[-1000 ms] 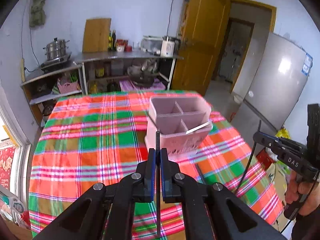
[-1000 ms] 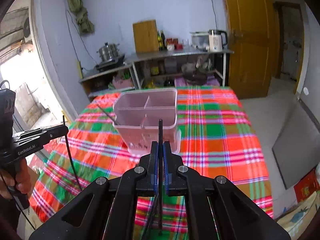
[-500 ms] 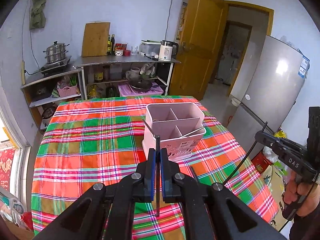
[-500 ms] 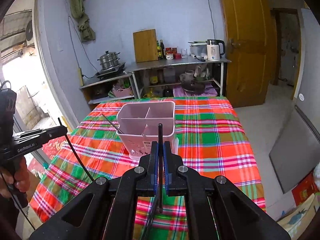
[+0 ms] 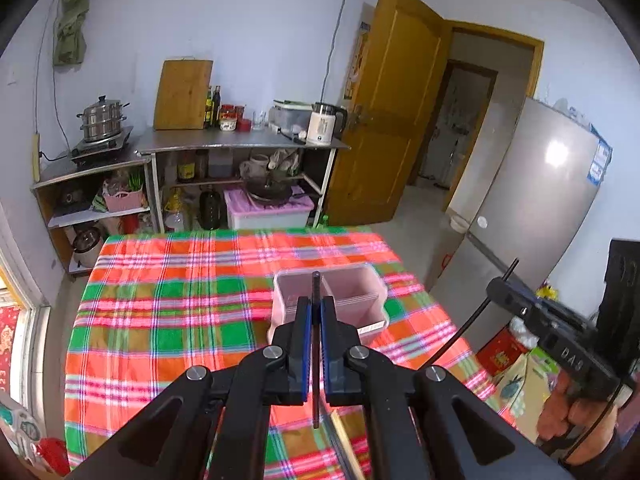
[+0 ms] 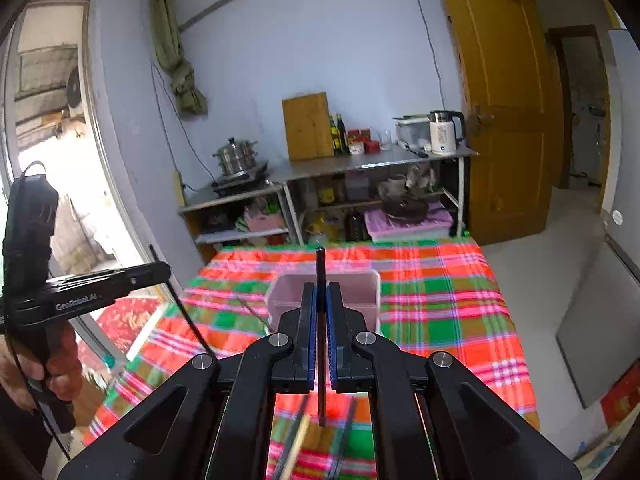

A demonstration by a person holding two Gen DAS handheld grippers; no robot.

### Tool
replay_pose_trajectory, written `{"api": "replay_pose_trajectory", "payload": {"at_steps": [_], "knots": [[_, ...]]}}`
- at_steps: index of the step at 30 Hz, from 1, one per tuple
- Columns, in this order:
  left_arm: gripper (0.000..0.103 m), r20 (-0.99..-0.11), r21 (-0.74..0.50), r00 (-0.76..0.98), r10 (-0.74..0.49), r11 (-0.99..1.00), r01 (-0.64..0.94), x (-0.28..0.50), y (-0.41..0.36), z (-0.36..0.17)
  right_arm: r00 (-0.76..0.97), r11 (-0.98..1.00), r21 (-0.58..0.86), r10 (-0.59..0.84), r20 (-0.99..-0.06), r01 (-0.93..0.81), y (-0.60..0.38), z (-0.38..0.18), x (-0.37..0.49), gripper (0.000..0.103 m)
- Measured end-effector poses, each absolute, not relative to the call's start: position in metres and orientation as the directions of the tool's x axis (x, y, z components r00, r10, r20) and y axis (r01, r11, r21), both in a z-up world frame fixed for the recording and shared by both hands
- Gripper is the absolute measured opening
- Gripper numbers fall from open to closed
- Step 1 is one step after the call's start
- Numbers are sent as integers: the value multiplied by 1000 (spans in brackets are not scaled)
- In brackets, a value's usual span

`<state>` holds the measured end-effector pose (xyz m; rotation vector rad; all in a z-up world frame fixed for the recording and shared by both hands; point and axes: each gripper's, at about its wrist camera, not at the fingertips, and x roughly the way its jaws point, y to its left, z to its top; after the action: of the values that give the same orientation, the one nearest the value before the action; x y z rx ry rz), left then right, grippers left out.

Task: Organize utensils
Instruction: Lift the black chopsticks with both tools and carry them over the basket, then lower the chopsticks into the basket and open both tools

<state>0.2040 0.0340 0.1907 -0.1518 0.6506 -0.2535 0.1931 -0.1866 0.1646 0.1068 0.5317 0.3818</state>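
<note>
My left gripper (image 5: pixel 316 300) is shut on a thin black chopstick (image 5: pixel 316 280) held upright between the blue pads, above the near side of the table. Beyond it stands the pink divided utensil holder (image 5: pixel 352 300) on the plaid cloth. My right gripper (image 6: pixel 321 286) is likewise shut on a black chopstick (image 6: pixel 320 260), with the same holder (image 6: pixel 360 292) just past its tips. Each view shows the other gripper off to the side, chopstick hanging from it: right gripper (image 5: pixel 496 290), left gripper (image 6: pixel 162 270). A thin utensil (image 6: pixel 252 310) sticks out of the holder's left side.
The table (image 5: pixel 160 320) carries a red-green plaid cloth. More chopsticks (image 6: pixel 296 440) lie on it below the right gripper. Behind the table stand metal shelves (image 5: pixel 240 144) with pots, bottles and a kettle. A fridge (image 5: pixel 540 208) and a wooden door (image 5: pixel 392 120) are at the right.
Both grippers have risen with their chopsticks still clamped. The pink holder and the table now sit lower and farther off in both views.
</note>
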Motion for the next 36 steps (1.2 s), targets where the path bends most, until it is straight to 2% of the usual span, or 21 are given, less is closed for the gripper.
{"api": "replay_pose_trajectory", "payload": {"at_steps": [8,16,23,36], "knots": [[4,-504,-235,818,-278,955,180,238,37,234,830,914,239,400,-389,-328,-178,197,222,4],[4,-485,-254,832,-269,954,161,277,41,237,845,911,256,401,-354,-325,-170,198,250,4],[4,-494,-271,828,-266,952,144,299,45,204,840,914,266,392,-375,-307,-165,173,273,4],[4,-573,-282,773,-274,951,128,315,49,138,781,916,275,394,-485,-291,-156,110,295,4]]}}
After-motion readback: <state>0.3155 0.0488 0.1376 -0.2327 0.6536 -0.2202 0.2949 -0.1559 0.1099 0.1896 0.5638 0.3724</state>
